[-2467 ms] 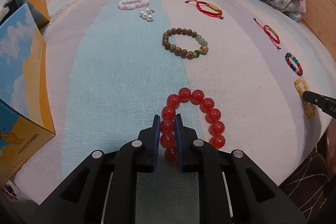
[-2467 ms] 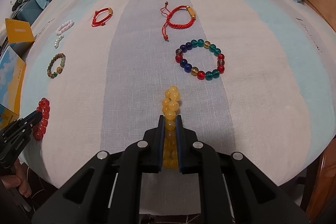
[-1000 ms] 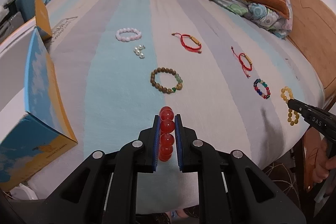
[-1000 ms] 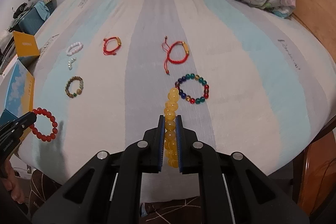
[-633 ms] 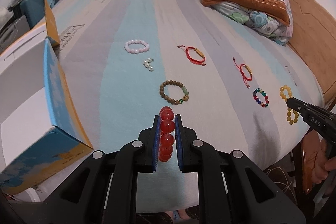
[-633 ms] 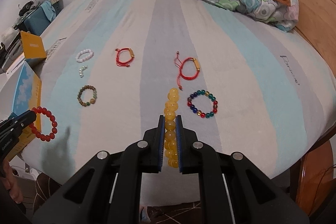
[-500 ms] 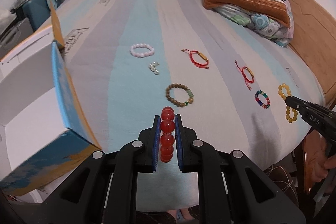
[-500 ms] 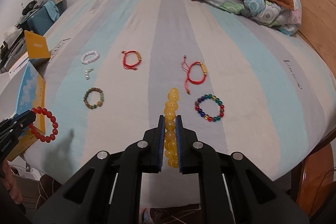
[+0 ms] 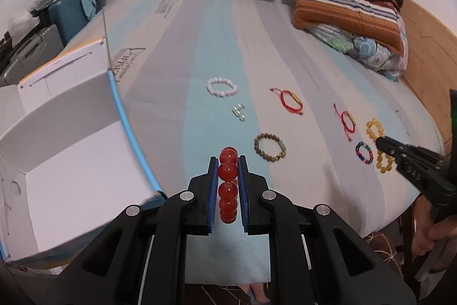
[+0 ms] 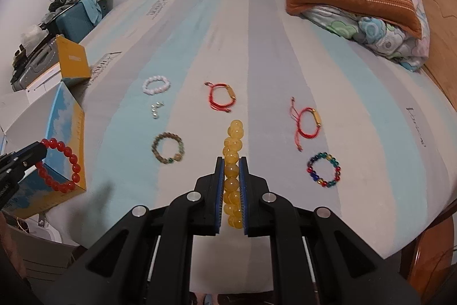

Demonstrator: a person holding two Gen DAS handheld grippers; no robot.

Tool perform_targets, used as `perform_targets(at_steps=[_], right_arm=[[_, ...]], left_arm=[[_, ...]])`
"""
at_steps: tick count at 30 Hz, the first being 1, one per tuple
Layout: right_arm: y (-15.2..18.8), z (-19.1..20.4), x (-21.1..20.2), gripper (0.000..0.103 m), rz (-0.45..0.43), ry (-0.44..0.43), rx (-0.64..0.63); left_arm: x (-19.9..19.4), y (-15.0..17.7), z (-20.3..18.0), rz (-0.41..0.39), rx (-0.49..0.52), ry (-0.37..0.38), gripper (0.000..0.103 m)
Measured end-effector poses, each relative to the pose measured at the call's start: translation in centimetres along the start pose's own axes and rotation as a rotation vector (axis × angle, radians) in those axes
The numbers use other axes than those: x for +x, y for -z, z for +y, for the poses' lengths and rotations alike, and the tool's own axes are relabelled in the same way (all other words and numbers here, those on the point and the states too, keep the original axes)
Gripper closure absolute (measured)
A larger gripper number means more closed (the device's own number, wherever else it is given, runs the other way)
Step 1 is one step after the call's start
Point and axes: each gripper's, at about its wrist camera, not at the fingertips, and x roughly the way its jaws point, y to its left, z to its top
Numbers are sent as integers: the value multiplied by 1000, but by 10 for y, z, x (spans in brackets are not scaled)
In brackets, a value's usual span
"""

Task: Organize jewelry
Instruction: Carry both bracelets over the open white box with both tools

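The left gripper [image 9: 228,170] is clenched on a red bead bracelet [image 9: 228,185], lifted beside an open white box [image 9: 71,150], apparently over its edge. The right gripper [image 10: 231,170] pinches a yellow bead bracelet [image 10: 232,167] above the striped bed [image 10: 271,53], where other bracelets lie.

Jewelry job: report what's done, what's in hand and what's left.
Done: nothing shows stored yet; the open box looks bare inside.
In hand: the left gripper clamps the red bead bracelet; the right gripper clamps the yellow bead bracelet. Both hang clear of the bed.
Left on the bed: white bracelet, pearl earrings, brown bead bracelet, two red cord bracelets, multicolour bracelet.
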Motion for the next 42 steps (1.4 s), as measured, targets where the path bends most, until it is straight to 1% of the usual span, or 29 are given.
perform_targets(at_steps=[5,12,16,21,26,33,37,38,42], right_arm=[[-9,26,0,94,-5,-16,-33],[-22,68,0,94,-16,-42,-84],[-30,105,-1,94,-26,-68,-129],[-38,151,-5,94,-41,-109,-180],[-43,197,-11,94,-51,-149,-234],[-43,255,-16,94,-55,-199,-301],[-39,285,-15,94,-39,-232,-333],[-38,292,-13,94,-33,-237,-344],[-33,321,-11,94,-16,-256,-385]], left_arm=[[-17,-9,12,-26,-20,-7,90],[-37,-16,42,-50,-68,-27,90],[-50,-17,65,-67,-101,-43,90],[-67,-16,96,-87,-140,-83,90],[-80,-9,128,-93,-183,-128,90],[-96,8,175,-73,-248,-193,90],[-103,18,201,-61,-283,-237,90],[-103,22,208,-52,-292,-260,90],[-105,34,233,-29,-334,-298,90]])
